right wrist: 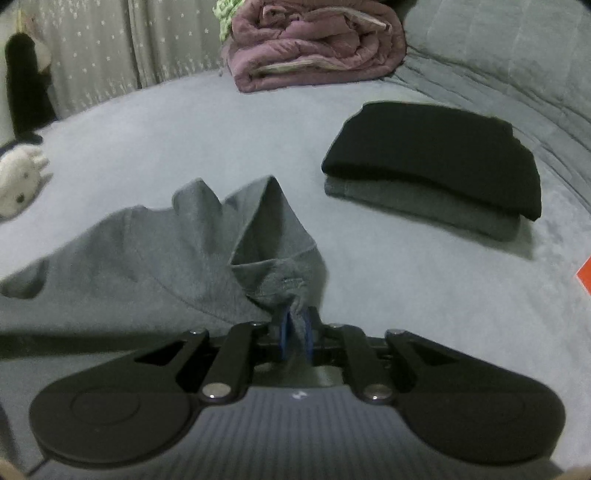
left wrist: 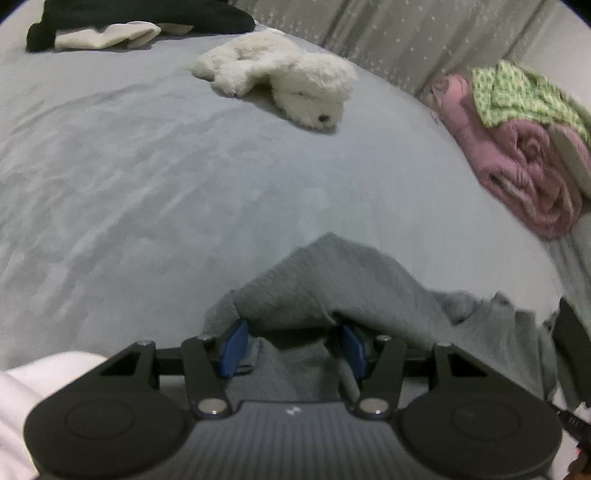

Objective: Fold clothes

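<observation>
Left wrist view first: the left tool (left wrist: 293,332) is released. Its blue pads (left wrist: 233,350) stand well apart, and the grey garment (left wrist: 332,280) is tented over both fingertips, with a fold hanging in the gap between them. From there the garment runs off toward four o'clock across the bed (left wrist: 147,184).

Up at twelve o'clock a white plush toy (left wrist: 288,81) lies flat on the cover. At eleven there is a dark heap of clothing (left wrist: 147,14) with a pale cloth (left wrist: 107,37) on its near edge. At two o'clock sits a rolled pink quilt (left wrist: 517,166) with a green patterned cloth (left wrist: 517,92) on top, and the starred curtain (left wrist: 406,29) hangs behind.

Now the right wrist view: the right tool (right wrist: 295,325) is clenched on the grey garment (right wrist: 166,258), its pads close together with a bunched edge of the fabric pinched between them. The rest of the garment rises in two peaks just ahead and spreads out toward nine o'clock over the bed (right wrist: 406,295) — rumpled, not flat.

At two o'clock a folded black garment (right wrist: 436,155) rests on a folded grey one (right wrist: 424,206), stacked well apart from the held piece. The pink quilt (right wrist: 314,48) sits at twelve, with the green cloth (right wrist: 225,14) peeking out at its left. The plush toy (right wrist: 18,184) is at the nine o'clock rim, and the curtain (right wrist: 110,55) is at eleven.
</observation>
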Demonstrator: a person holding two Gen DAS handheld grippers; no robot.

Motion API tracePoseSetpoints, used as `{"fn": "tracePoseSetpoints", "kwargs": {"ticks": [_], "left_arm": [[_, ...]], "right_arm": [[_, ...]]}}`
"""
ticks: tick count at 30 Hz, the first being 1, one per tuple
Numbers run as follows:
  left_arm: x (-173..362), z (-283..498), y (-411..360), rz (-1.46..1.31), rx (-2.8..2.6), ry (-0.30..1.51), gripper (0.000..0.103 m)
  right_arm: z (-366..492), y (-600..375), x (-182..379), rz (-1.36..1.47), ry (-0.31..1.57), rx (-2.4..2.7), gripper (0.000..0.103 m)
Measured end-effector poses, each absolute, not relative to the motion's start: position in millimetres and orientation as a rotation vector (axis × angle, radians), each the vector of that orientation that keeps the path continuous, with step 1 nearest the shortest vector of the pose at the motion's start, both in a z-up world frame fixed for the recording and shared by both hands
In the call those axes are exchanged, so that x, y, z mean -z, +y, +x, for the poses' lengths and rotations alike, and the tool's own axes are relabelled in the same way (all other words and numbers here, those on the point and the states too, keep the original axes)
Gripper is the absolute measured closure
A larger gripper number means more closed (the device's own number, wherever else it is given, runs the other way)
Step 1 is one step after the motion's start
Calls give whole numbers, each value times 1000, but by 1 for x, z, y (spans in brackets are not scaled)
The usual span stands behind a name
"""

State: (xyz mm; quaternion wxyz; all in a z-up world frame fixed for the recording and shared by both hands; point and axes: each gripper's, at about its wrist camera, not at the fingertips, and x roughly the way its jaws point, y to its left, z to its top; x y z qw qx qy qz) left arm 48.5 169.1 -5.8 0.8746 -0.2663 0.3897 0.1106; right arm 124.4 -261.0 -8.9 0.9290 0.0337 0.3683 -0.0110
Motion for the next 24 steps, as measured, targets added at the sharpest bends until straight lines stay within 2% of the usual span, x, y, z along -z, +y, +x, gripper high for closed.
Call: {"fn": "tracePoseSetpoints", "kwargs": {"ticks": [2,4,12,21,24], "left_arm": [[4,47,175,-585,-233,783,46],[4,47,179,-608,-234,748,46],[-5,70,185,-516,-241,748,46],[-26,118,193,-454,-288,762,43],[-14,130,198,-454,-284,836,42]], "right_arm": [[125,-263,1,62,722,10,61],[127,-264,-8,52,686,-14,55],[172,-240,-26,-16,656,-182,53],[241,-192,-9,-107,707,-352,53],[248,-180,-3,-133,715,-400,50]]}}
